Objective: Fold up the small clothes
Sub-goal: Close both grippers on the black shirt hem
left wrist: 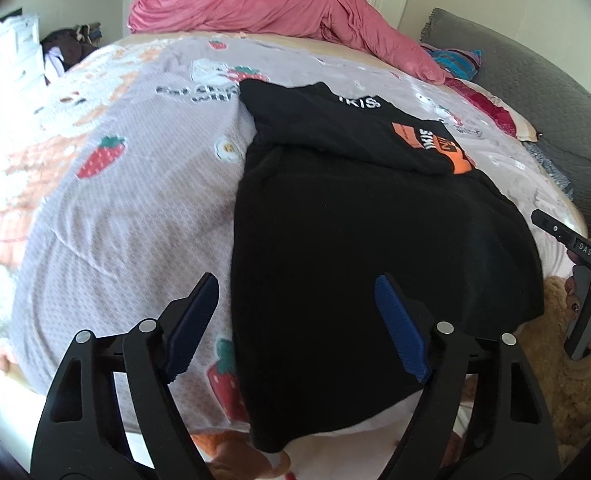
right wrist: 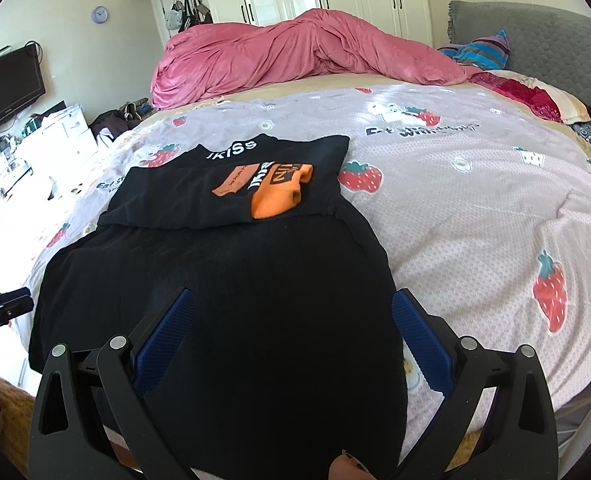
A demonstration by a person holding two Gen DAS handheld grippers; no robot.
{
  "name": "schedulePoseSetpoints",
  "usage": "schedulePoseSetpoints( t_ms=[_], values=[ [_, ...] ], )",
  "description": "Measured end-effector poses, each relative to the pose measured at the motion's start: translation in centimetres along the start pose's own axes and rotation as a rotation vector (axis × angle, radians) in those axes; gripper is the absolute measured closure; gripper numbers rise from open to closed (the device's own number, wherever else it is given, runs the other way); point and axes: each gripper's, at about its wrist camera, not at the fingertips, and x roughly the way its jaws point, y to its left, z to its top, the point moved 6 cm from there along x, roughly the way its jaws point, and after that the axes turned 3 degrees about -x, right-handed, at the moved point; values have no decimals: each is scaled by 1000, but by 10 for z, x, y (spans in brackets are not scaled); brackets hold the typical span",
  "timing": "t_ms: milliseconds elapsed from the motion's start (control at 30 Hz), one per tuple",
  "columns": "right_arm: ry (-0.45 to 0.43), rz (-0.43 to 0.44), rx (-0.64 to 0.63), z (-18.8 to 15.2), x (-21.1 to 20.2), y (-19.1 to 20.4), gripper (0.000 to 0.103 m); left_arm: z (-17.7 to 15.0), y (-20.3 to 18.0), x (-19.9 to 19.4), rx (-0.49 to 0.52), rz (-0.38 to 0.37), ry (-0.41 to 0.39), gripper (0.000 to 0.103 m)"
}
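A black shirt (left wrist: 359, 216) with orange print and white lettering lies on the bed; its top part is folded down over the body. It also shows in the right wrist view (right wrist: 231, 280). My left gripper (left wrist: 297, 320) is open, its jaws straddling the shirt's near left edge, which hangs over the bed edge. My right gripper (right wrist: 293, 332) is open above the shirt's near hem, its right finger (right wrist: 423, 340) at the shirt's right edge. The right gripper also shows at the far right of the left wrist view (left wrist: 575, 240).
The bed has a grey strawberry-print sheet (right wrist: 475, 200). A bunched pink duvet (right wrist: 295, 52) lies at the far side, with pillows (right wrist: 531, 96) and a grey headboard (right wrist: 535, 36) at right. White wardrobes stand behind. A TV and cluttered furniture (right wrist: 11, 92) are at left.
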Motion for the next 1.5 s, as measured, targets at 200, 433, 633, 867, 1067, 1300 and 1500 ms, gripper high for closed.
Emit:
schedulePoseSetpoints(
  t_ms=[200, 433, 633, 867, 1067, 1300, 1500],
  values=[
    [9, -19, 20, -8, -9, -12, 5, -10, 6, 3, -43, -28, 23, 36],
    [45, -32, 34, -24, -15, -25, 5, -29, 9, 8, -88, -70, 63, 36],
    [100, -12, 20, -39, -16, -27, 5, -42, 9, 8, -107, -88, 82, 36],
    [183, 69, -21, -59, -17, -19, 5, -60, 1, 14, -85, -135, 151, 36],
    [227, 108, 8, -74, -20, -23, 5, -65, -5, 17, -58, -131, 171, 36],
    [270, 145, 8, -85, -22, -24, 19, -65, -3, 18, -69, -136, 171, 36],
    [319, 141, -47, -97, -16, -21, 29, -65, 0, 17, -83, -138, 170, 36]
  ],
)
